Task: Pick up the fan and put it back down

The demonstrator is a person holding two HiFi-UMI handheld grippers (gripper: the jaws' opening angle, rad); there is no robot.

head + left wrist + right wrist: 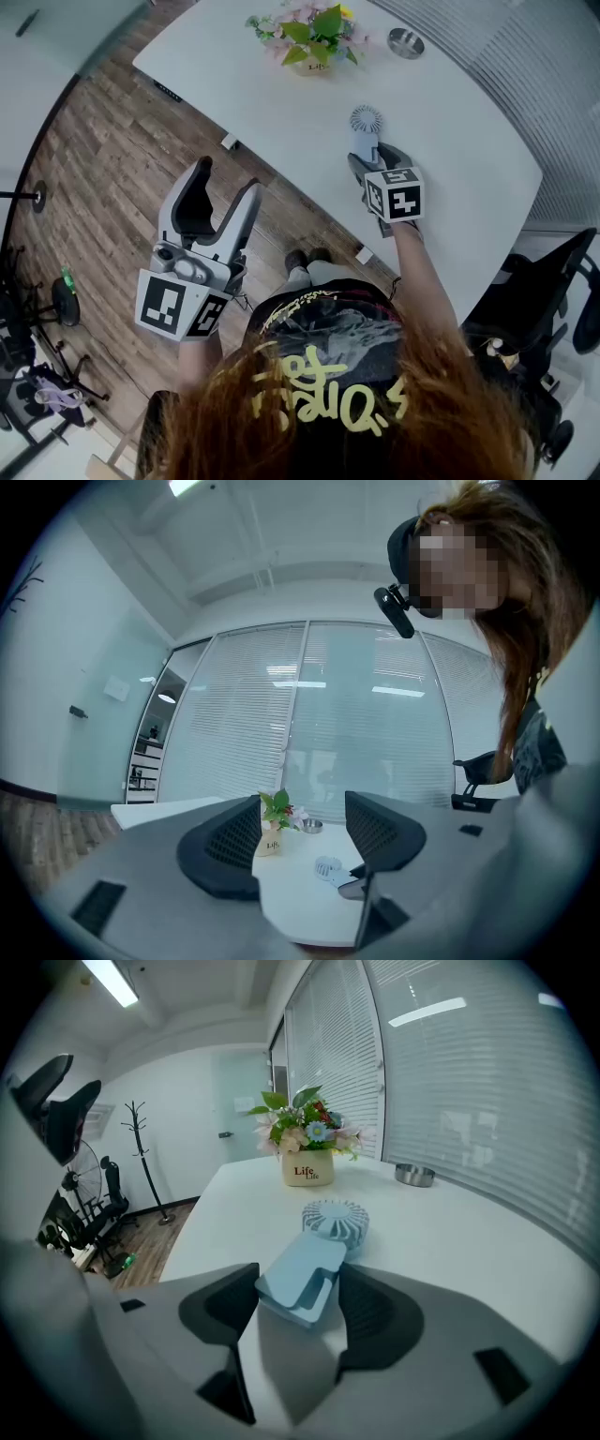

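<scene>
Nearer by far: right gripper (375, 155), jaws apart and astride the handle of the fan (314, 1251), close to its edges, seemingly not yet clamping. Lies flat on the white worktop (281, 103), long axis roughly along the jaws, slightly askew, round head pointing away. Left gripper (228, 178): off the worktop edge, jaws wide apart, empty. Beyond: flower pot (312, 37), metal dish (406, 42), well apart, no obstacle.
</scene>
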